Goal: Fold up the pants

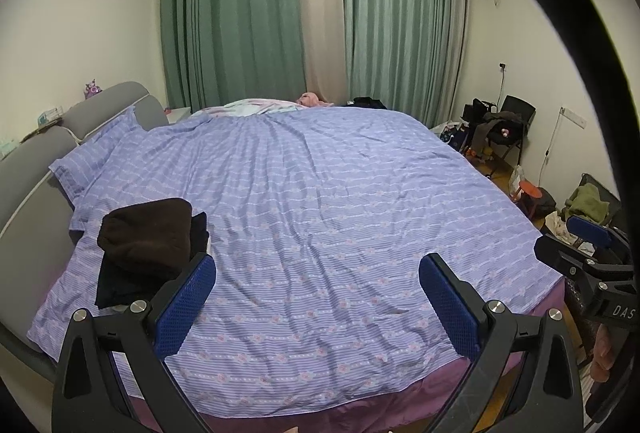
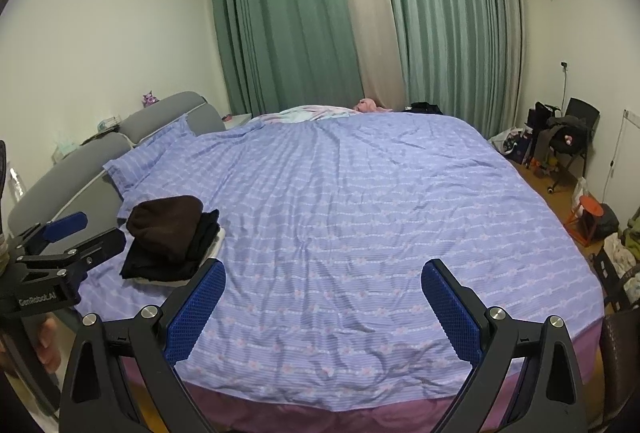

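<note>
A stack of folded dark clothes lies on the left of the bed: a dark brown folded garment [image 1: 148, 229] on top of black folded ones [image 1: 120, 281]. The stack also shows in the right wrist view [image 2: 168, 225]. My left gripper [image 1: 316, 305] is open and empty, held above the near edge of the bed, just right of the stack. My right gripper [image 2: 324, 309] is open and empty above the near edge, further right. Each gripper shows in the other's view: the right one [image 1: 592, 245] and the left one [image 2: 76, 233].
The bed has a purple striped cover [image 1: 340, 213], a matching pillow [image 1: 96, 157] and a grey headboard [image 1: 36, 169] at the left. Green curtains [image 1: 248, 13] hang behind. Chairs, bags and a red stool [image 2: 590, 213] crowd the floor at the right.
</note>
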{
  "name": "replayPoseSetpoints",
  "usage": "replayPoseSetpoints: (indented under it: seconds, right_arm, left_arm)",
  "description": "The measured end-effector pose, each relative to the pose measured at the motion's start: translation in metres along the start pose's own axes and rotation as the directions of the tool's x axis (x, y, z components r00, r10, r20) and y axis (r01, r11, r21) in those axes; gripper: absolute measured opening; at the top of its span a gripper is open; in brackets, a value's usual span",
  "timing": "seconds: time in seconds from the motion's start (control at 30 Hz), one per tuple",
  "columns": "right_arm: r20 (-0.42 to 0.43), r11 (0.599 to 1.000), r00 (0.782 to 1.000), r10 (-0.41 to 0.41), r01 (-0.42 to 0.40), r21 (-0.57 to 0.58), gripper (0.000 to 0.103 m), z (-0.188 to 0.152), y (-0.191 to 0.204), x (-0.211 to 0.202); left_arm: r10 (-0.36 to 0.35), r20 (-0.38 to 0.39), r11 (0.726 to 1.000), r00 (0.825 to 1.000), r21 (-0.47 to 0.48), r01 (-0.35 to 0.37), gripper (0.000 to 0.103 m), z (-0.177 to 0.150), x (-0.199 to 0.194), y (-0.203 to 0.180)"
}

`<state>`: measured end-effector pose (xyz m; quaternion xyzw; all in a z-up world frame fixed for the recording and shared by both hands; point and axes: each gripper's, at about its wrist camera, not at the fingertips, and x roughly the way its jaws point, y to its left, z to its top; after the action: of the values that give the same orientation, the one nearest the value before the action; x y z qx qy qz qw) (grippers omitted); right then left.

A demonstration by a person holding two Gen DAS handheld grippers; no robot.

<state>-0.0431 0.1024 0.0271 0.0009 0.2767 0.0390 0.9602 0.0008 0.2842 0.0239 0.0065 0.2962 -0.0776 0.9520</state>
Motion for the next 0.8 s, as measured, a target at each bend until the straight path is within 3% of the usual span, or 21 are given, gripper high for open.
replayPoseSetpoints:
  seconds: [0.8]
  right_arm:
    - [0.002,1.000,1.000,-0.017,0.016,0.011,0.099,-0.0039,0.0027,-0.0076]
  left_arm:
    - [0.001,0.006,1.000,1.000,0.002,-0.001,0.103,-0.0015,-0.0084,-0.0080]
